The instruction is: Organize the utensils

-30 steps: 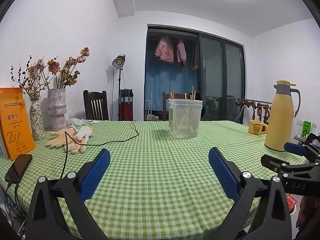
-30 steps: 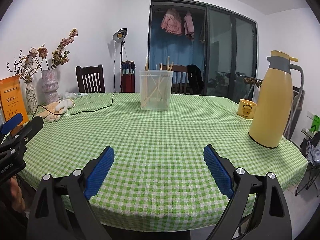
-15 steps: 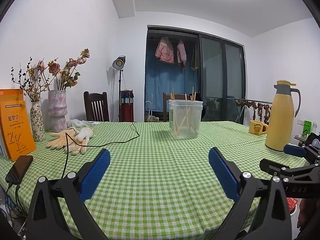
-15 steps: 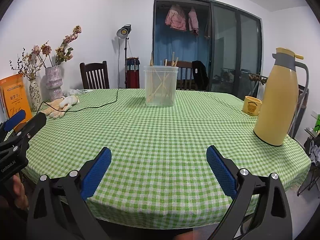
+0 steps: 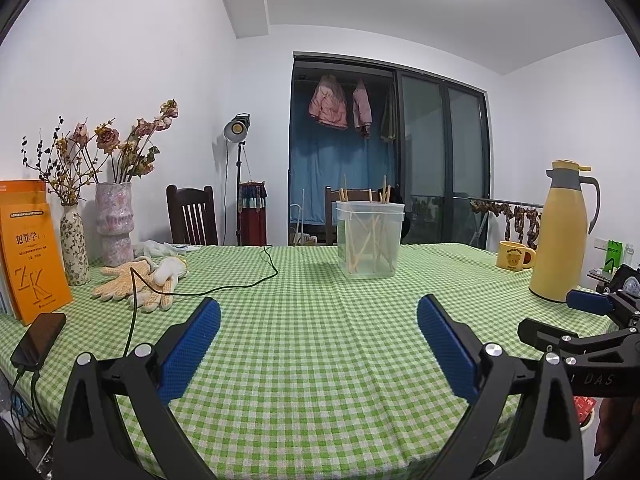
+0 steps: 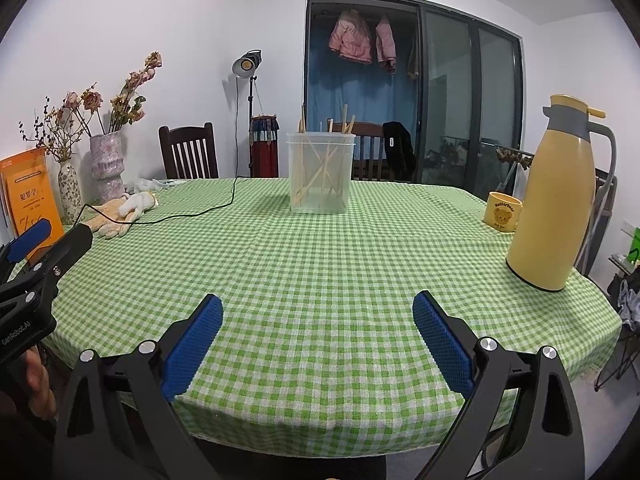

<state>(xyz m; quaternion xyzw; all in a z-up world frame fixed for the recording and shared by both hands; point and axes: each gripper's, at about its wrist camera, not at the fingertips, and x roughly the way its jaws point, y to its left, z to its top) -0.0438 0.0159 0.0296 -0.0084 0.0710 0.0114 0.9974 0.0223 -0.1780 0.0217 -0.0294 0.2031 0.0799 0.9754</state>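
Observation:
A clear plastic container (image 5: 370,240) (image 6: 321,173) stands on the far middle of the green checked table (image 5: 304,344) (image 6: 320,264), with several wooden chopsticks (image 5: 362,236) (image 6: 320,164) leaning inside it. My left gripper (image 5: 318,316) hovers open over the near part of the table, nothing between its blue pads. My right gripper (image 6: 318,316) is open too, held back at the table's near edge, well short of the container. Each gripper shows at the side of the other's view.
A yellow thermos (image 5: 562,236) (image 6: 554,196) and a yellow bear mug (image 5: 514,255) (image 6: 502,211) stand at the right. At the left are two vases of dried flowers (image 5: 114,224), orange books (image 5: 34,252), work gloves (image 5: 138,280), a phone (image 5: 40,338) and a black cable (image 5: 224,286). Chairs stand behind.
Both grippers have tilted and risen slightly, so the table sits lower in view. The right gripper has edged back from the table. Both stay open and hold nothing.

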